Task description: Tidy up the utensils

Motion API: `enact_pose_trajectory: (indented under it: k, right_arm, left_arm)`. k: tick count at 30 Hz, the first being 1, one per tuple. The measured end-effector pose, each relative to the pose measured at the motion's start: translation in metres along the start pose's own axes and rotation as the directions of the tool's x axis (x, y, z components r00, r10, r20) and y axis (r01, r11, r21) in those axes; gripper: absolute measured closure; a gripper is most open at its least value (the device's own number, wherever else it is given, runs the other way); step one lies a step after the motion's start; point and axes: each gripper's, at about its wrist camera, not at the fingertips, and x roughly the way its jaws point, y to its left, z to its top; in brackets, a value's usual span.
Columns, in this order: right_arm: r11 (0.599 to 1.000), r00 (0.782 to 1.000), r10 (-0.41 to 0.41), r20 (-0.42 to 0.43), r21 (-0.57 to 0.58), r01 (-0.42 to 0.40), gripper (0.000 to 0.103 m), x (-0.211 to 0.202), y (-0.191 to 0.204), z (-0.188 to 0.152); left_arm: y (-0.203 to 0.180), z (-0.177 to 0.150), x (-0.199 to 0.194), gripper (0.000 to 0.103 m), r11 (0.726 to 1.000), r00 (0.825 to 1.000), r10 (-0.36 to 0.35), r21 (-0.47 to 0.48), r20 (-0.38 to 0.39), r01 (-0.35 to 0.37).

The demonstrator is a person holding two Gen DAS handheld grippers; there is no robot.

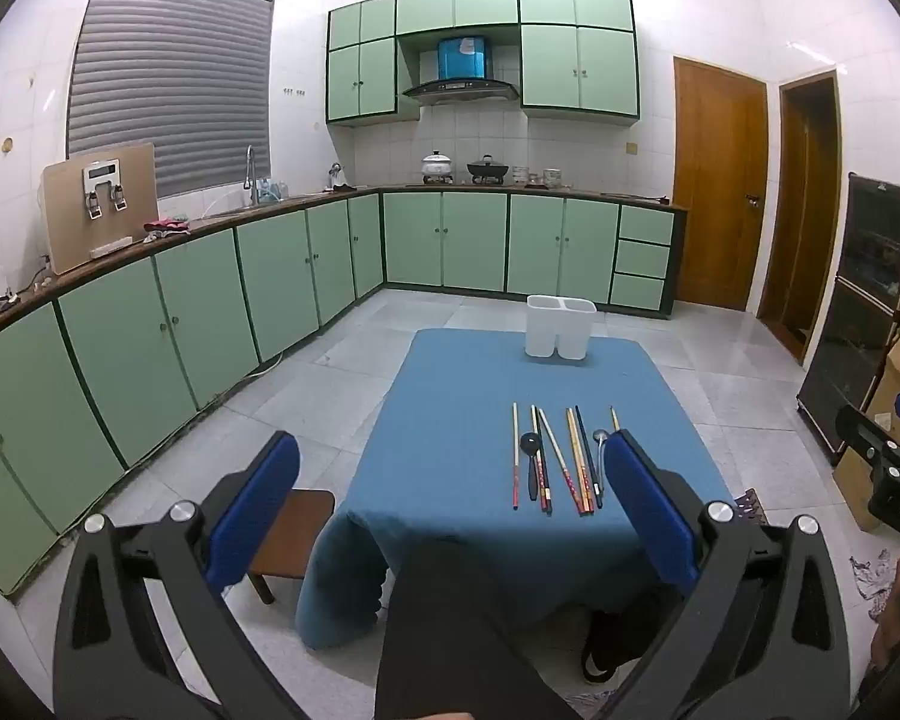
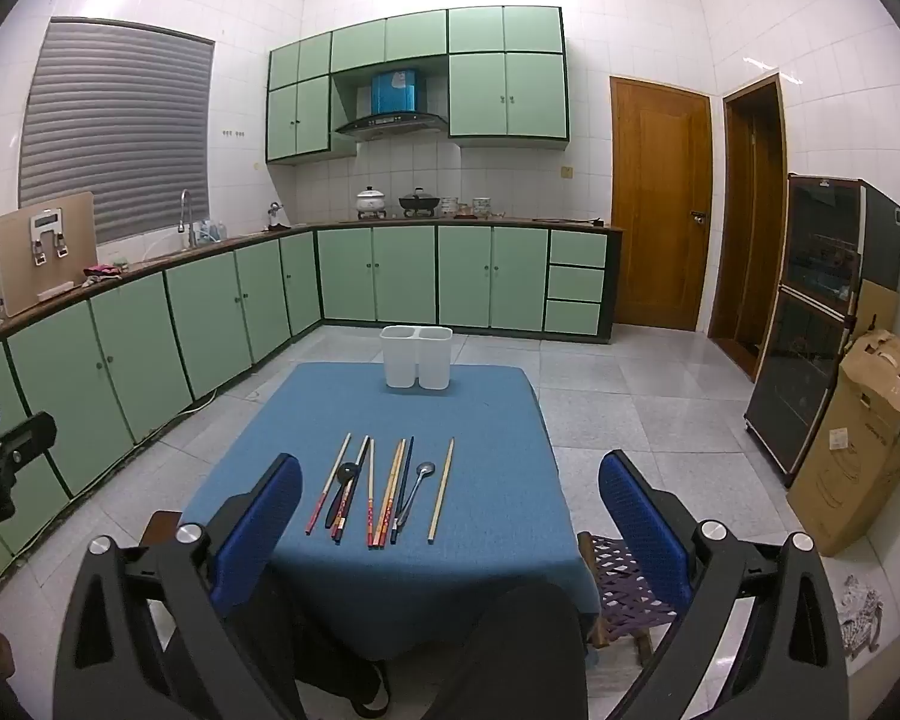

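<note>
Several chopsticks [image 1: 555,459] [image 2: 373,489] lie side by side near the front edge of a low table with a blue cloth [image 1: 450,420] [image 2: 486,420]. Among them lie a black spoon [image 1: 530,462] [image 2: 341,483] and a metal spoon [image 1: 599,456] [image 2: 417,489]. A white two-compartment holder [image 1: 559,327] [image 2: 417,357] stands at the table's far edge. My left gripper [image 1: 450,450] is open and empty, held short of the table's front left. My right gripper [image 2: 450,474] is open and empty, in front of the utensils.
A wooden stool [image 1: 294,534] stands left of the table and a purple woven stool [image 2: 624,588] to its right. Green cabinets [image 1: 210,300] line the left and back walls. A cardboard box [image 2: 858,438] and a dark cabinet [image 2: 822,312] stand at the right.
</note>
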Motion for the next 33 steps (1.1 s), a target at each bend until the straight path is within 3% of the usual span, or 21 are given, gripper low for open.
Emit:
enact_pose_trajectory:
  k: [33]
  right_arm:
    - [1.0,1.0,0.0,0.001,-0.001,0.0,0.006,-0.0003,-0.0044,-0.0006]
  left_arm:
    - [0.0027,-0.0003,0.0003,0.005,1.0,1.0,-0.003,-0.007,-0.008,0.003]
